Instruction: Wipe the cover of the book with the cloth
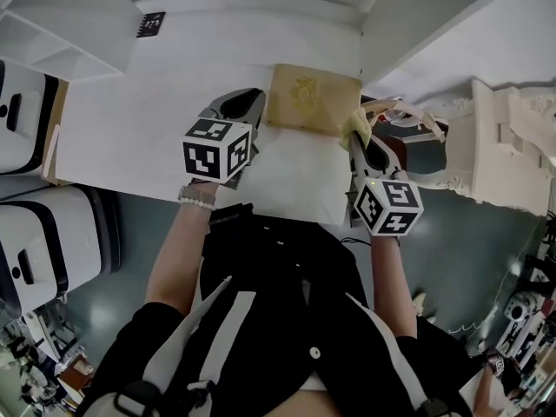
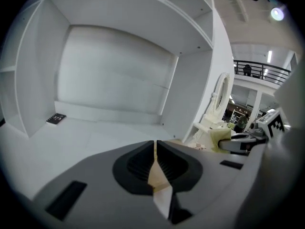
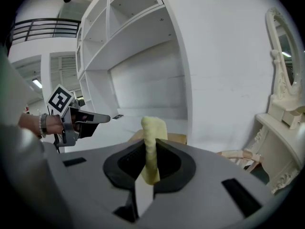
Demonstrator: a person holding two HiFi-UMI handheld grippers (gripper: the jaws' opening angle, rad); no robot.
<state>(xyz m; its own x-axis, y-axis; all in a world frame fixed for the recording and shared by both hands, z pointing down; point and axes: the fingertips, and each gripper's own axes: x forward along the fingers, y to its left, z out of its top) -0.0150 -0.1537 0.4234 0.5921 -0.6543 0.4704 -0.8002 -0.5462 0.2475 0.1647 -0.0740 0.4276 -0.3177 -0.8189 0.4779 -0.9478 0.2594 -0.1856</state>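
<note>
A tan book (image 1: 308, 94) lies flat on the white desk (image 1: 156, 120), close to the back wall. My left gripper (image 1: 256, 102) is at the book's left edge, its jaws nearly together on a tan strip of the book (image 2: 156, 178). My right gripper (image 1: 356, 139) is at the book's right front corner, shut on a folded yellow cloth (image 1: 356, 127). The cloth (image 3: 152, 132) stands up from between the right jaws (image 3: 150, 151), with the book (image 3: 177, 138) just beyond it. It hangs at the book's edge; whether it touches the cover I cannot tell.
A black marker tag (image 1: 150, 24) lies at the desk's far left. White shelf walls enclose the desk at the back and right. An ornate white dresser (image 1: 512, 146) and a pale chair (image 1: 408, 115) stand to the right. White machines (image 1: 35, 259) stand on the left.
</note>
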